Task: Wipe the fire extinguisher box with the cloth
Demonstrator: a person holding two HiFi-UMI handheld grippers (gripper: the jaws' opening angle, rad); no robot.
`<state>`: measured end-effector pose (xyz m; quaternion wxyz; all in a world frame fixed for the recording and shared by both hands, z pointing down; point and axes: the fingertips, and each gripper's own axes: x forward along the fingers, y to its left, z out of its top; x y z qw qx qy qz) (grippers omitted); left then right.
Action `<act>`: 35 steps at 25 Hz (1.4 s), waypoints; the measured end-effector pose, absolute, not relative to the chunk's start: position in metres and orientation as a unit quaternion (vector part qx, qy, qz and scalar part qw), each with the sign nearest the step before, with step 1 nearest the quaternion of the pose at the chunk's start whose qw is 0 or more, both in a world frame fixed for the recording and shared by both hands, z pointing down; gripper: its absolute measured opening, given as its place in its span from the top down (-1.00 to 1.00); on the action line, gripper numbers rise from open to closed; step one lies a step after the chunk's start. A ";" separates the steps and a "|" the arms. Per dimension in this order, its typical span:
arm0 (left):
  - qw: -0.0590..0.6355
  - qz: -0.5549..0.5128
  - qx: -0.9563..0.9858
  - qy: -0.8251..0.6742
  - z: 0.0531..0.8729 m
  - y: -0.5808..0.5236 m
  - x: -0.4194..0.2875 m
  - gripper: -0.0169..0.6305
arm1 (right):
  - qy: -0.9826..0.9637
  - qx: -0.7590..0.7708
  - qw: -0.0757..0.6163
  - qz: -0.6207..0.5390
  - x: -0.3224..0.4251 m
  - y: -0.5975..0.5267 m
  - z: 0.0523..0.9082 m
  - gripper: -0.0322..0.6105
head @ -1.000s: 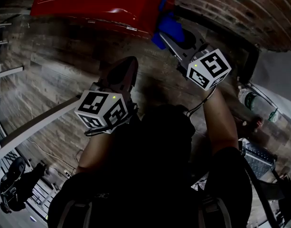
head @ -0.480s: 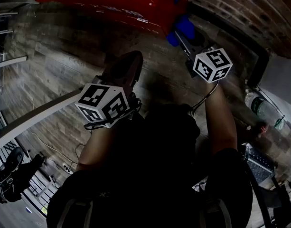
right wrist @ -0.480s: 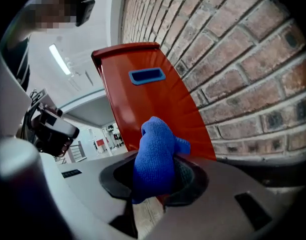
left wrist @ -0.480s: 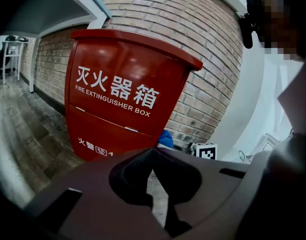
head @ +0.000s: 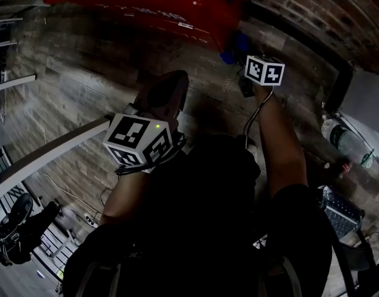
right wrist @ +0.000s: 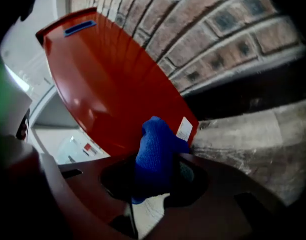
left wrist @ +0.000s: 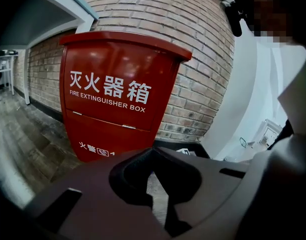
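Note:
The red fire extinguisher box (head: pixel 146 2) stands on the floor against a brick wall; its white-lettered front fills the left gripper view (left wrist: pixel 113 99). My right gripper (head: pixel 240 57) is shut on a blue cloth (head: pixel 234 44) and holds it at the box's lower right side. In the right gripper view the cloth (right wrist: pixel 155 154) sticks out of the gripper (right wrist: pixel 157 179) against the red side panel (right wrist: pixel 108 84), next to a small white label. My left gripper (head: pixel 170 85) hangs shut and empty, short of the box front (left wrist: pixel 153 154).
Wood-plank floor (head: pixel 72 85) surrounds the box, with the brick wall (head: pixel 313 11) behind it. A plastic bottle (head: pixel 345 142) and a metal mesh item (head: pixel 340 210) lie at the right. A white rail (head: pixel 47 156) and a dark object (head: pixel 19 228) are at the lower left.
My right gripper has turned and pushed the blue cloth farther along the box's right side. The left gripper has stayed almost in place.

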<state>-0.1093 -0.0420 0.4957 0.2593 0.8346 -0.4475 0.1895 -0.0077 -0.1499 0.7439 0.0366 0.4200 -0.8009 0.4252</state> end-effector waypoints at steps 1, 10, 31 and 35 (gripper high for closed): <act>0.259 0.191 0.834 -0.449 0.496 -0.042 -0.110 0.92 | -0.790 0.422 0.031 0.444 -0.007 -0.150 0.752 0.51; 0.272 0.193 0.829 -0.448 0.506 -0.048 -0.111 0.92 | -0.744 0.436 -0.002 0.506 -0.007 -0.145 0.785 0.51; 0.267 0.148 0.848 -0.434 0.495 -0.086 -0.076 0.92 | -0.842 0.373 -0.211 0.329 0.005 -0.153 0.483 0.51; 0.269 0.138 0.848 -0.435 0.493 -0.096 -0.071 0.92 | -0.855 0.364 -0.217 0.298 -0.001 -0.140 0.442 0.51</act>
